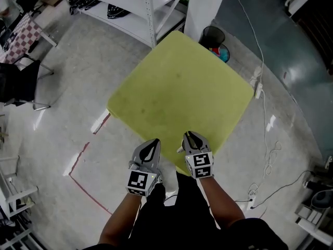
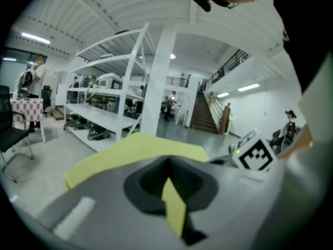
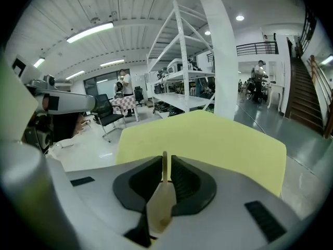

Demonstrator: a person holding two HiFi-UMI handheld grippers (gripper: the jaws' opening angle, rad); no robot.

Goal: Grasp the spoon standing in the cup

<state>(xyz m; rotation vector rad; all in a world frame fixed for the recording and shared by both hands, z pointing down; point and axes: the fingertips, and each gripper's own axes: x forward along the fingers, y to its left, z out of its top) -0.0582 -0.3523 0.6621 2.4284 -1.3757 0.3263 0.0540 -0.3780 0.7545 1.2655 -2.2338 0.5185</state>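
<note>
No cup and no spoon show in any view. The yellow-green square table point(image 1: 182, 87) is bare. My left gripper point(image 1: 154, 142) hangs at the table's near corner, just off its left edge. In the left gripper view its pads meet at the tip point(image 2: 167, 163), with nothing held, and the table point(image 2: 135, 145) lies ahead. My right gripper point(image 1: 188, 135) hovers over the near edge of the table. In the right gripper view point(image 3: 165, 163) its pads stand a thin slit apart, and a pale beige sliver fills the slit. Nothing sticks out past its tips in the head view.
White shelving point(image 1: 151, 4) and a white pillar point(image 1: 205, 4) stand beyond the table, with a black bin point(image 1: 212, 35) at the far corner. A white cable point(image 1: 265, 139) trails over the floor on the right. Red tape point(image 1: 78, 165) marks the floor at left, near a black chair point(image 1: 18, 82).
</note>
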